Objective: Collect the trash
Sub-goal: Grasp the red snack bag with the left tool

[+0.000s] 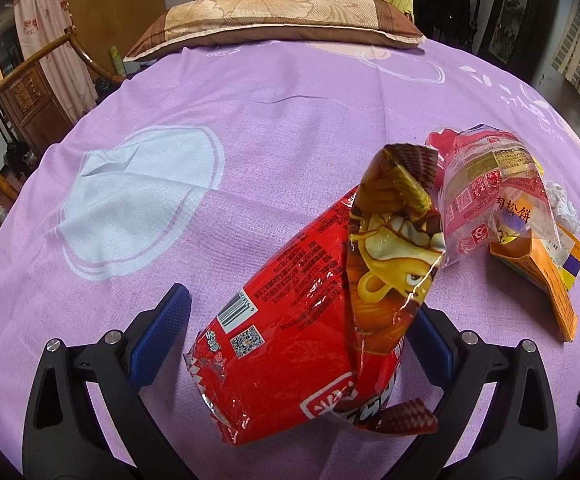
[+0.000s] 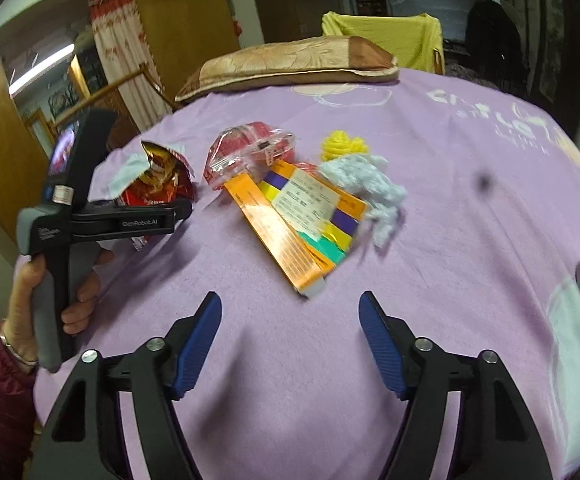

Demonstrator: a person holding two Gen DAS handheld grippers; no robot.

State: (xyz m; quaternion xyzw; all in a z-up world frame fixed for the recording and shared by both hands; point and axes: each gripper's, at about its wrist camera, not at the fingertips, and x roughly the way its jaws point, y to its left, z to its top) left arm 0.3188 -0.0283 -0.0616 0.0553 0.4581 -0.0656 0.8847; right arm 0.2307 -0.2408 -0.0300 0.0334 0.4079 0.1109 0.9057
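Two snack bags (image 1: 310,320), one flattened orange box (image 2: 286,232), two wads (image 2: 366,188).

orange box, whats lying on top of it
A clear pink snack wrapper overlaps the far end of the orange box, and white crumpled paper rests against its far right corner. Whatever lies beneath the box is covered.

"GenRobot.AI" printed in pale letters on the black side bar of the left tool (image 2: 130,222). Chinese characters "肉松饼" in dark print on the clear pink wrapper (image 1: 490,196). Barcode and QR code on the red snack bag (image 1: 290,320), surrounding small print too fine to read. White label on the orange box (image 2: 290,216), text blurred.
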